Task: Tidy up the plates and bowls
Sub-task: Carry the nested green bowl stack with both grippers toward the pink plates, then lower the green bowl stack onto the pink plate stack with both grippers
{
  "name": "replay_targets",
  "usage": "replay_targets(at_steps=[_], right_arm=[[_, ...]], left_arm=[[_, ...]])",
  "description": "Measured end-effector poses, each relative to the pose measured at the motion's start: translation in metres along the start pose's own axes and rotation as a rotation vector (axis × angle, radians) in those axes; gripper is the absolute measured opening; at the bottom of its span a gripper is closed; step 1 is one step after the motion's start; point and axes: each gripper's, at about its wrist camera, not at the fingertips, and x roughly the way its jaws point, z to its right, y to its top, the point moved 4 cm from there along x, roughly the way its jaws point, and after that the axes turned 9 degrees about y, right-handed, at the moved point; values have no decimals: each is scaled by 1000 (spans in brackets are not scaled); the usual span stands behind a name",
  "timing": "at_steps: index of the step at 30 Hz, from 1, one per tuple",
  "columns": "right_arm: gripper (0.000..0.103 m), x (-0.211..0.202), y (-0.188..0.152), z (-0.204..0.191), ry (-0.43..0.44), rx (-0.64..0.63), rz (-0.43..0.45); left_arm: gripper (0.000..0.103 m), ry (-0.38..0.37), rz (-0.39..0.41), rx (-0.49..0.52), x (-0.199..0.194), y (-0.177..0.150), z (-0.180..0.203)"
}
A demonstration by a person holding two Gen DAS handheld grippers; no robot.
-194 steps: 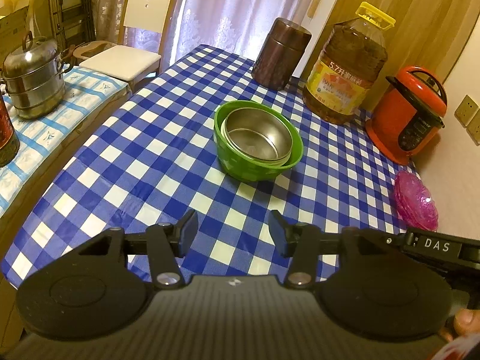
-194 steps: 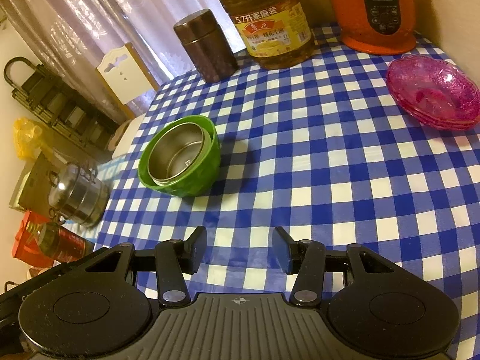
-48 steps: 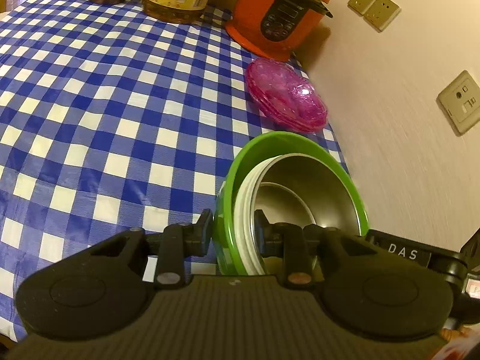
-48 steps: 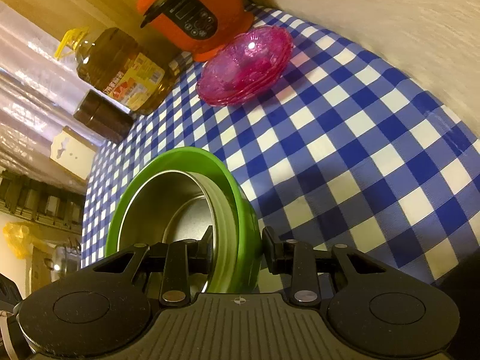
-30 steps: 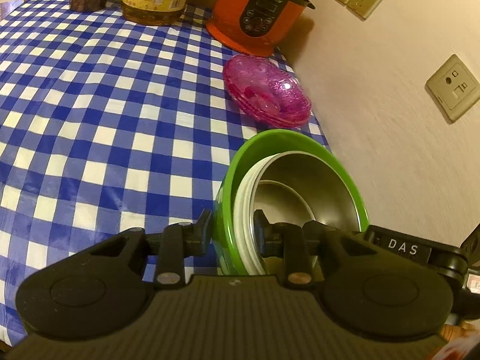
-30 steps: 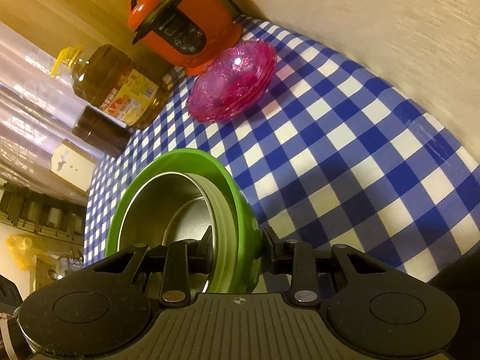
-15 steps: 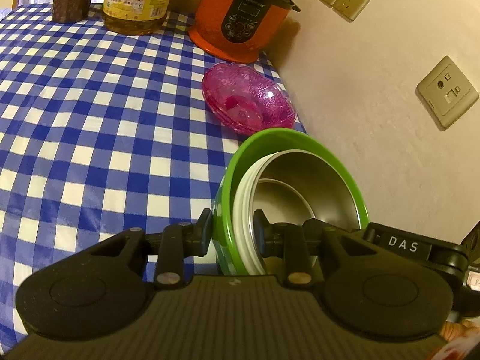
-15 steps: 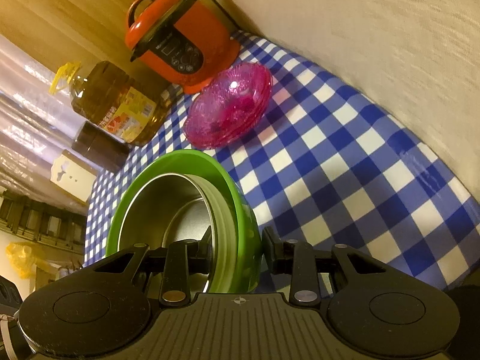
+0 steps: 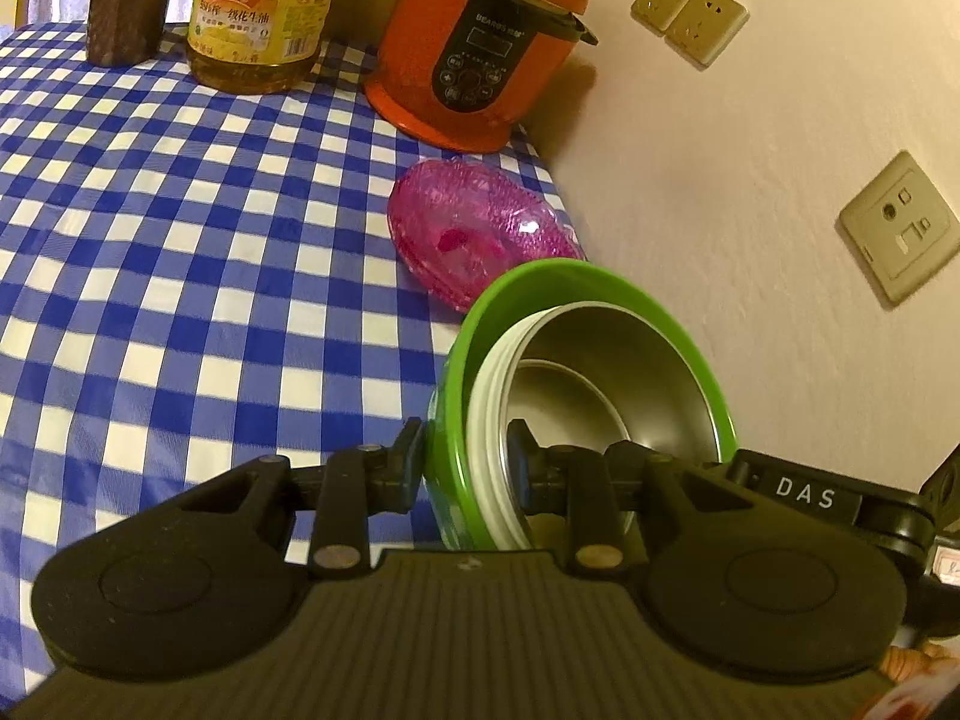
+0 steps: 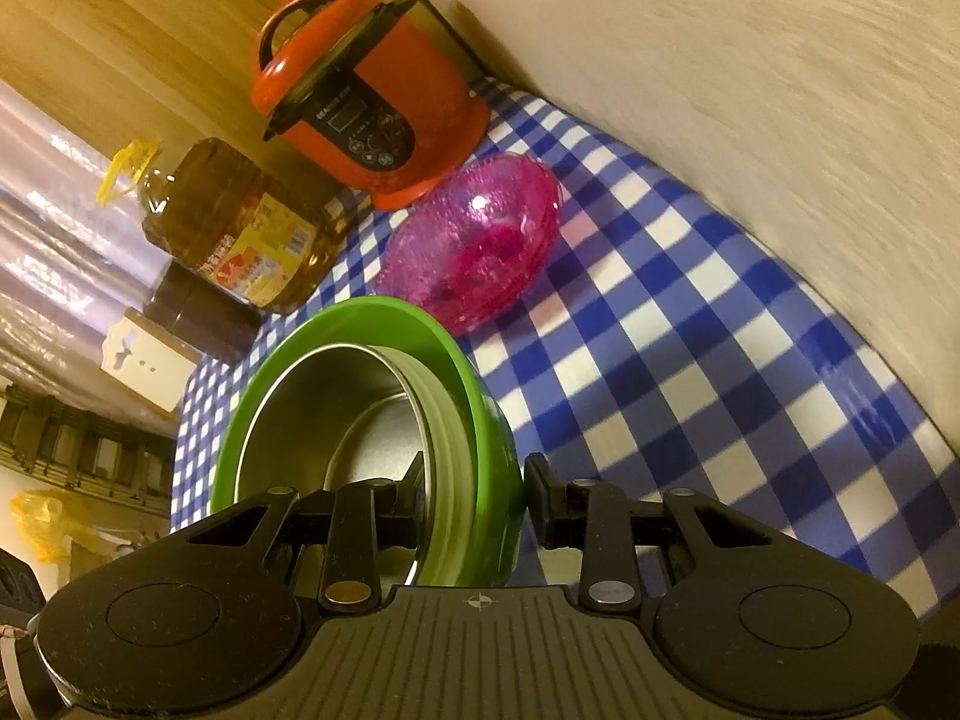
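- Pinching the near rim of the green bowl (image 9: 591,276), the left gripper (image 9: 465,459) has one finger outside the green wall and the other inside the nested steel bowl (image 9: 630,372).
- The right gripper (image 10: 474,495) clamps the same stack from the opposite side, one finger inside the steel bowl and one against the green outer wall.
- Between green and steel, a pale ribbed rim (image 9: 489,414) shows.
- The stack hangs tilted above the blue checked tablecloth (image 9: 180,240), close to the wall on the right.
- Just beyond it, a stack of pink glass dishes (image 10: 474,240) rests on the cloth near the table's right edge.
- Farther back stand an orange pressure cooker (image 9: 480,42), a large oil bottle (image 9: 264,6) and a dark brown canister (image 9: 126,6).
- Wall sockets (image 9: 900,228) sit on the right.
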Motion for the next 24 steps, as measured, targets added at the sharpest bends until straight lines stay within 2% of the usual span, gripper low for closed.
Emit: replay_targets(at_steps=[11, 24], right_arm=[[33, 20, 41, -9, -7, -28, 20], [33, 62, 94, -9, -15, -43, 28]], left_arm=[[25, -20, -3, -15, 23, 40, 9], [25, -20, -10, -33, 70, 92, 13]])
